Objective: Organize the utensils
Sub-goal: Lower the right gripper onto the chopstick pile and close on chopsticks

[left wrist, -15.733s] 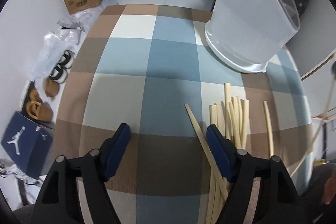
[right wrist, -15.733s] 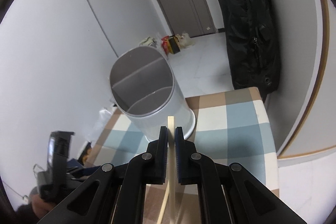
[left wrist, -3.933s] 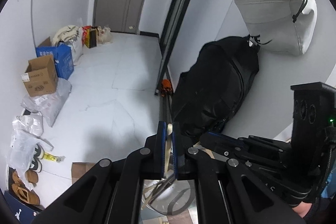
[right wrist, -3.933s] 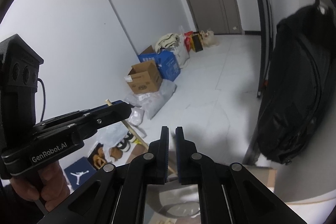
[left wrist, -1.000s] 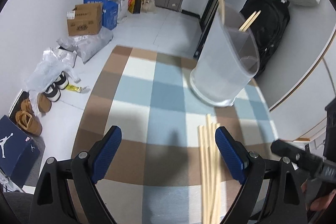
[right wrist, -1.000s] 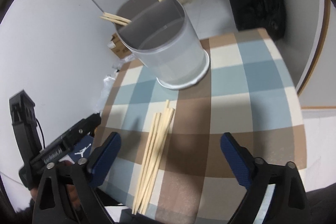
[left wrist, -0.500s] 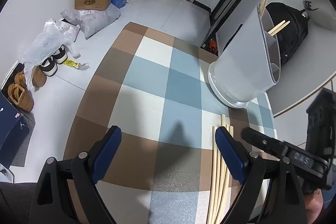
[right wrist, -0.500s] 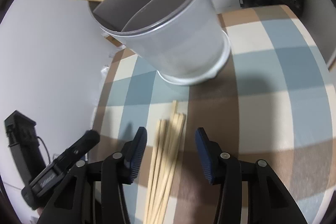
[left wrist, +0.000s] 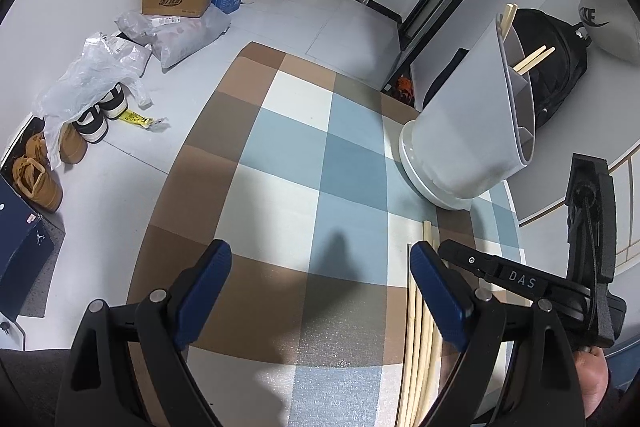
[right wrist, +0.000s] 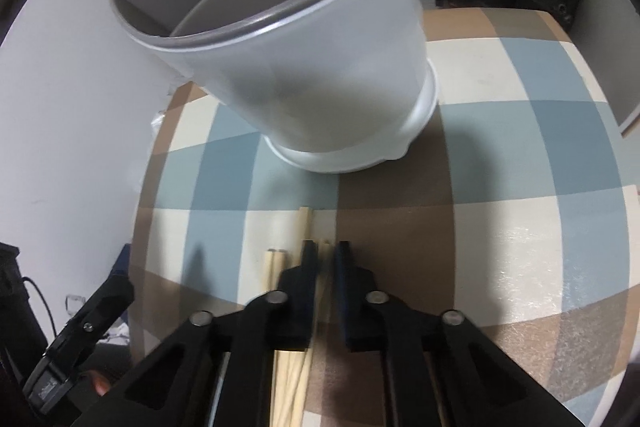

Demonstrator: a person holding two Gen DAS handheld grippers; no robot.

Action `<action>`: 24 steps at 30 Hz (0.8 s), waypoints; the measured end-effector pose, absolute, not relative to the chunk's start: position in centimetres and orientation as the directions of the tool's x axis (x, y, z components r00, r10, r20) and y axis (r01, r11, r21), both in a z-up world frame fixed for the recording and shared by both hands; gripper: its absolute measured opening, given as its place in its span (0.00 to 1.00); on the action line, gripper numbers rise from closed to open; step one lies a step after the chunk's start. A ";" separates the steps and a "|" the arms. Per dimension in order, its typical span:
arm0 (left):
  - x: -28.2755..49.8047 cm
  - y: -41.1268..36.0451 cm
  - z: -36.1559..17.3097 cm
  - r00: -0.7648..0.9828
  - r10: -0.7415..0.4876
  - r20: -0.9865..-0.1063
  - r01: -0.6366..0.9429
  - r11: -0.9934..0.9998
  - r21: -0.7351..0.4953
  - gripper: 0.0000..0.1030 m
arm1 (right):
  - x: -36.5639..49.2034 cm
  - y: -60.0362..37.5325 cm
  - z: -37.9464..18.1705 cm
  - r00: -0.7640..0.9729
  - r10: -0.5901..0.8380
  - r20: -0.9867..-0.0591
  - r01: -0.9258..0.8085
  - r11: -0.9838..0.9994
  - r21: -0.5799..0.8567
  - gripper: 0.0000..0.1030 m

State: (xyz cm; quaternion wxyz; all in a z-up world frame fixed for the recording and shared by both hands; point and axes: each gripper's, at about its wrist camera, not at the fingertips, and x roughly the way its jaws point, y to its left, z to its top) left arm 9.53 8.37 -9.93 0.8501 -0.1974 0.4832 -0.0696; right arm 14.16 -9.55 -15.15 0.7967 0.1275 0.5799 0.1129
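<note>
- Left wrist view: held the left tongs [left wrist: 319, 251] wide open above the checked bench [left wrist: 280, 187], gripping nothing.
- Found the loose chopsticks [left wrist: 418, 327] lying side by side on the bench, partly under that tool's right-hand finger, with the right tongs [left wrist: 444, 247] reaching in over their far ends.
- Noted the grey divided holder [left wrist: 460, 131] standing beyond them on the bench, a few stored chopsticks [left wrist: 534, 57] already poking above its rim.
- Risked a knock between the two tools, working so near each other over one small pile.
- Right wrist view: had just been closing the right tongs [right wrist: 324, 251] down to a narrow slit, with a pinched chopstick [right wrist: 325, 246] showing pale between the pads; could not tell whether one stick or two.
- Could have dragged a neighbour up too, since the rest of the pile [right wrist: 274, 267] lay touching the left finger.
- Gripped close to the stick's far end, so probably left the long remainder free to swing or slide out on lifting.
- Might also have caught the holder's rim [right wrist: 280, 27] with a drooping stick, given how close the holder stood just ahead.
- Looked thin, smooth, square-cut at the tips and pale like bamboo: light, slippery, inclined to roll.
</note>
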 end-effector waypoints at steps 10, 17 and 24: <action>9.6 7.9 -10.1 0.517 -0.300 -0.802 -0.057 0.923 -0.382 0.85 | 13.7 -11.7 -13.3 0.366 0.372 -0.853 -0.005 0.917 0.398 0.03; 9.4 6.5 -10.5 0.484 -0.279 -0.829 -0.030 0.942 -0.335 0.85 | 12.7 -13.4 -10.7 0.434 0.414 -0.800 0.005 0.887 0.462 0.03; 8.9 4.0 -10.6 0.436 -0.249 -0.865 0.047 0.966 -0.254 0.85 | 11.7 -15.4 -8.8 0.478 0.433 -0.764 0.015 0.866 0.500 0.03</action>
